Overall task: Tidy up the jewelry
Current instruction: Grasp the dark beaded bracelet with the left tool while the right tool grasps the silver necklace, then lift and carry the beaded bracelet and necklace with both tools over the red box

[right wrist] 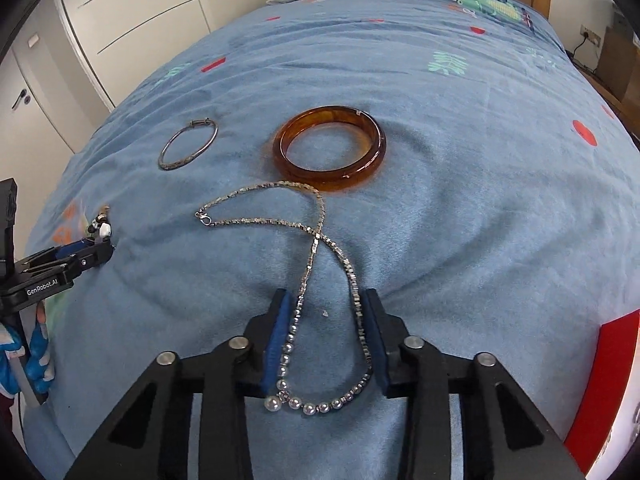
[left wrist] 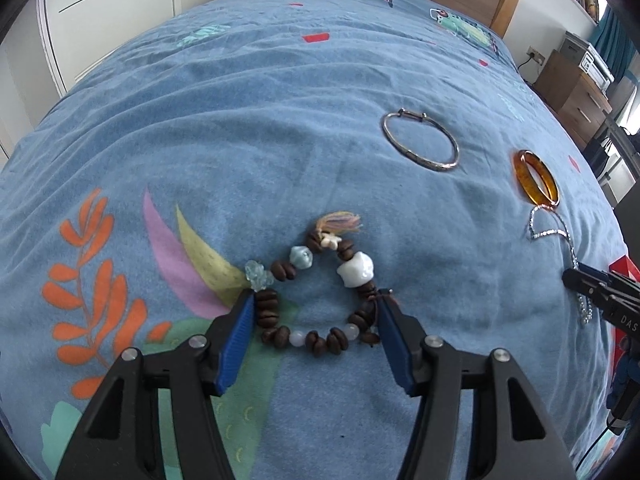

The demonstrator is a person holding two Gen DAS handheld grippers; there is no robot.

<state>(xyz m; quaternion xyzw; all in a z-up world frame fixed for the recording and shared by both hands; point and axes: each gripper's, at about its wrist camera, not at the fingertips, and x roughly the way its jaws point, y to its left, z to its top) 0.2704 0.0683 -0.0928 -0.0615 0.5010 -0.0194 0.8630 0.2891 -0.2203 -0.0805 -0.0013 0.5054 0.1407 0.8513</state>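
Here, in the left wrist view, the left gripper [left wrist: 316, 304] is down at the blue bedspread [left wrist: 248, 128], its 2 blue-padded fingers [left wrist: 236, 344] spread wide around the bead bracelet [left wrist: 316, 300]. The pads sit right at the bracelet's left and right sides; whether they press on it I cannot tell. Beyond it lie a silver bangle [left wrist: 420, 140] and, further right, an amber bangle [left wrist: 536, 178]. A silver necklace [left wrist: 560, 236] trails from just below the amber bangle toward the right gripper [left wrist: 576, 280] at the right edge.

In the right wrist view, the right gripper [right wrist: 326, 300] has its fingers [right wrist: 276, 344] drawn in around the necklace's [right wrist: 316, 236] near loop, each pad touching a strand, with a gap of bedspread [right wrist: 460, 200] between the strands. Pearls curve along the loop's near end. The amber bangle [right wrist: 330, 148] lies beyond, touching the chain, with the silver bangle [right wrist: 188, 150] to its left. The left gripper [right wrist: 100, 246] shows at the left edge, at the bracelet [right wrist: 102, 228].
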